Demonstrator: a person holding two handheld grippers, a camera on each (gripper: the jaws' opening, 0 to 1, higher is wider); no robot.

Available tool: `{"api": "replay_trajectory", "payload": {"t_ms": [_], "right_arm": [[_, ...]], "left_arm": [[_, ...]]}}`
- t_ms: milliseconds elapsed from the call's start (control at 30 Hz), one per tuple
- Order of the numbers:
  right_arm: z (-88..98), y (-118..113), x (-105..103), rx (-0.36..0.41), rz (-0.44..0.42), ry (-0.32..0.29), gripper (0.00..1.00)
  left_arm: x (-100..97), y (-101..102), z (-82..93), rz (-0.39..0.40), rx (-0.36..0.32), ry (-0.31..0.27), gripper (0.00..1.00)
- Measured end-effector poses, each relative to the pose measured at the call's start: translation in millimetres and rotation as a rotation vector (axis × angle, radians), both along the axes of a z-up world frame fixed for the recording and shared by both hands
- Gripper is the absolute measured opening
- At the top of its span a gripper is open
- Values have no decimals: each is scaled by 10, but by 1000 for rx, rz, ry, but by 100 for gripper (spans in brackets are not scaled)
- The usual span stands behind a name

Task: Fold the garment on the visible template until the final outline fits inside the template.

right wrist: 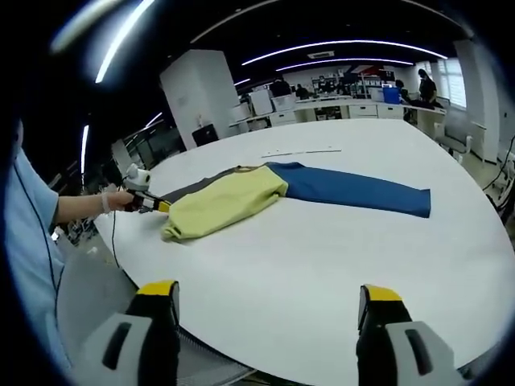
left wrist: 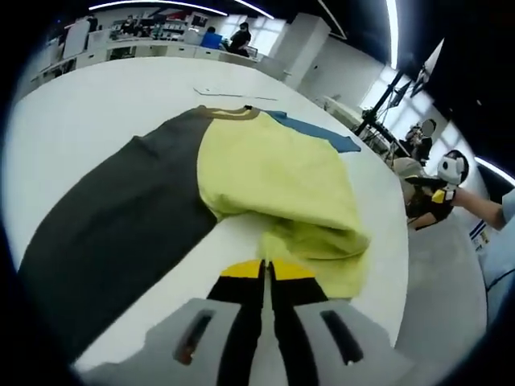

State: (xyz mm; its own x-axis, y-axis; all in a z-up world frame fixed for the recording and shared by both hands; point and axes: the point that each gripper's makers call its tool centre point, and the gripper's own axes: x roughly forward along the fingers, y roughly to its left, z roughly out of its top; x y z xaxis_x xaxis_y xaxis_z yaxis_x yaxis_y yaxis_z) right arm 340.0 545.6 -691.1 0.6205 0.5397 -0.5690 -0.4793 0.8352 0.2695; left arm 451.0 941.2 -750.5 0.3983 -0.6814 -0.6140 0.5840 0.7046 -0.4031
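The garment (left wrist: 273, 173) lies on the white table (left wrist: 88, 121). Its yellow body is folded over, with a dark grey part (left wrist: 121, 217) to the left and a blue sleeve (left wrist: 318, 133) at the far side. My left gripper (left wrist: 264, 269) is shut, with the yellow hem pinched at its tips. In the right gripper view the garment (right wrist: 229, 201) stretches across the table with its blue sleeve (right wrist: 354, 189) laid out to the right. There the left gripper (right wrist: 151, 204) is in a person's hand at the yellow end. My right gripper (right wrist: 268, 293) hangs open over the near table edge, holding nothing.
A thin line mark (right wrist: 302, 151) runs on the table (right wrist: 338, 249) beyond the garment. The person holding the grippers stands at the left (right wrist: 32, 241). Tripods and stands (left wrist: 386, 100) are off the table's right edge. Desks and people are far behind (right wrist: 362, 88).
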Motion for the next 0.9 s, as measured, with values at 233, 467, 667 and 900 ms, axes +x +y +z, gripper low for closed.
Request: {"api": "replay_trajectory", "payload": {"t_ms": [233, 467, 667, 900], "right_arm": [[-19, 48, -8, 6, 10, 3, 92], [-30, 123, 27, 11, 31, 4, 92], [-28, 181, 66, 12, 51, 1, 92], [-36, 245, 90, 17, 72, -1, 91]], "left_arm": [[-195, 135, 191, 27, -10, -35, 0], [-417, 253, 242, 63, -27, -32, 0], [-631, 250, 291, 88, -40, -23, 0], [-927, 177, 302, 110, -66, -5, 0]]}}
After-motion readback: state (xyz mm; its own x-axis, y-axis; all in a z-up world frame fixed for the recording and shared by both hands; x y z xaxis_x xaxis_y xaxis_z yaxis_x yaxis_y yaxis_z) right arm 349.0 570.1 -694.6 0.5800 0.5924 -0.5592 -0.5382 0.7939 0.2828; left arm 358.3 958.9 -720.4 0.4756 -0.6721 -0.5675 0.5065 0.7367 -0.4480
